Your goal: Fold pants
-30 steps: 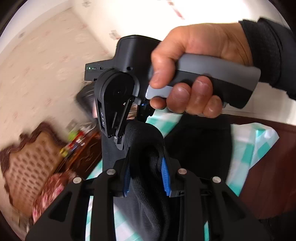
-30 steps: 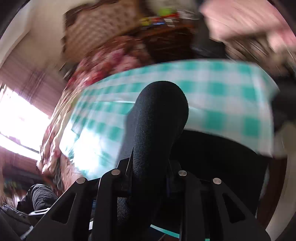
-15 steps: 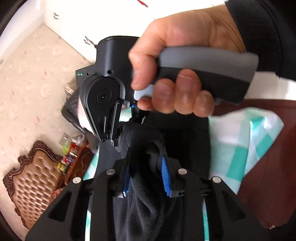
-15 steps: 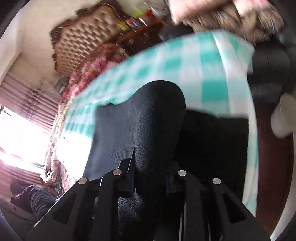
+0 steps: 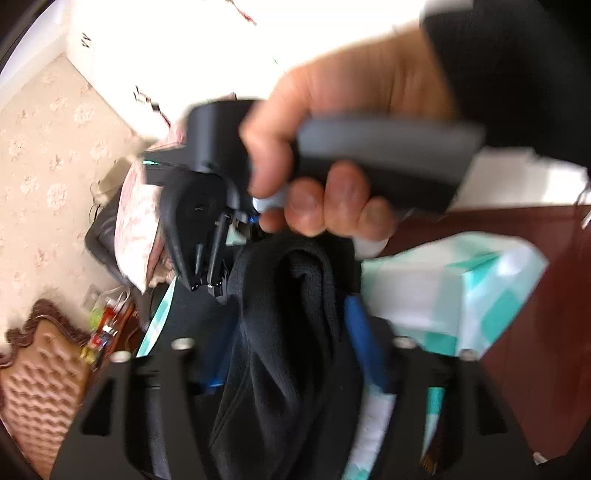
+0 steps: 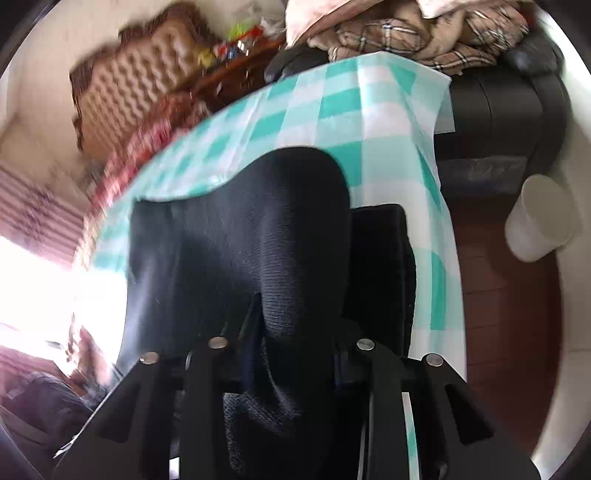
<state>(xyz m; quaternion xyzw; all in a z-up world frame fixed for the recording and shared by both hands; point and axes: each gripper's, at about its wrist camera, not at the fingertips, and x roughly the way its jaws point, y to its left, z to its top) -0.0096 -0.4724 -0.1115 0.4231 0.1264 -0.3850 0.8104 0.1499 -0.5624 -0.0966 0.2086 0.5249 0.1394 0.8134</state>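
Black pants (image 6: 240,229) lie partly folded on a table under a teal-and-white checked cloth (image 6: 332,92). In the left wrist view a bunched fold of the pants (image 5: 291,295) stands between my left gripper's (image 5: 290,343) blue pads (image 5: 364,332). Its jaws are opening and stand wider than the bunch. My right gripper (image 6: 295,332) has a thick hump of the same fabric filling its jaws, which are starting to open; the pads are hidden under the cloth. The left wrist view also shows the right gripper (image 5: 207,288), held by a hand (image 5: 351,129), just beyond the bunch.
A white cup (image 6: 535,218) stands on the dark red floor (image 6: 509,314) to the right of the table. A black leather sofa (image 6: 509,92) piled with checked blankets (image 6: 424,33) lies beyond. A tufted brown headboard (image 6: 147,81) is at the far left.
Both grippers have come down toward the table with the pants. The left gripper's jaws have spread wide apart from a tight pinch. More of the flat pants shows in the right wrist view.
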